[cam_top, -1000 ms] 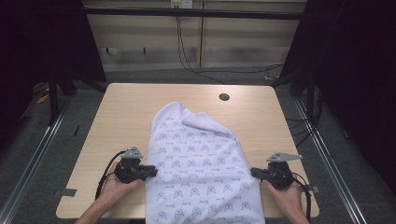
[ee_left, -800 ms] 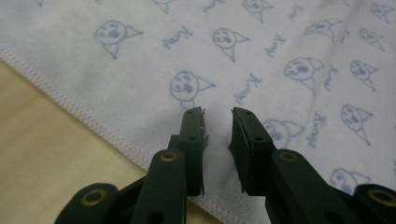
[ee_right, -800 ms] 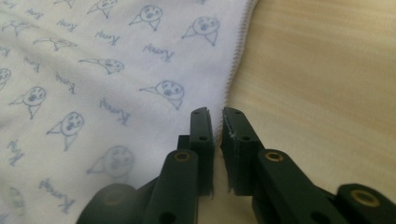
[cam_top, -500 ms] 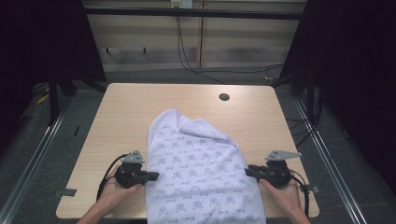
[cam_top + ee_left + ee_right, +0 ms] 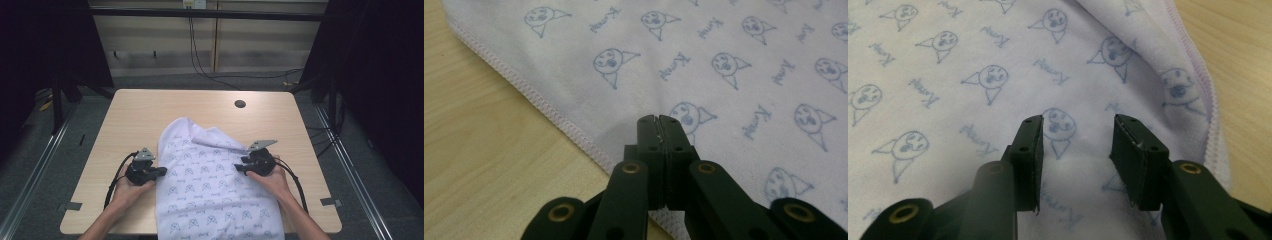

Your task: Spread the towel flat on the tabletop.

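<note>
Left gripper sits near the table's front-left corner, its jaws pressed fully together at the left hem of the white printed cloth. In the left gripper view the gripper shows its two black pads meeting flat, their tips lying over the fabric just inside the stitched hem — whether a fold of cloth is pinched between them cannot be told.

Right gripper lies over the right side of the cloth, toward the table's right edge, and its jaws have just been opening. In the right gripper view the gripper has a plain gap between the pads, with the printed fabric showing through the gap beneath them and nothing pressed between the pads. A raised fold of the cloth with a stitched border runs to the right of the jaws, and bare wood shows beyond it.

The cloth — white with a small blue repeated face-and-word print — covers the middle of the table's front half and hangs over the front edge. Its far end comes to a rounded, rumpled peak short of the table's centre, with one flap folded across itself there. A small dark round hole sits in the tabletop near the back edge, well apart from the cloth.
</note>
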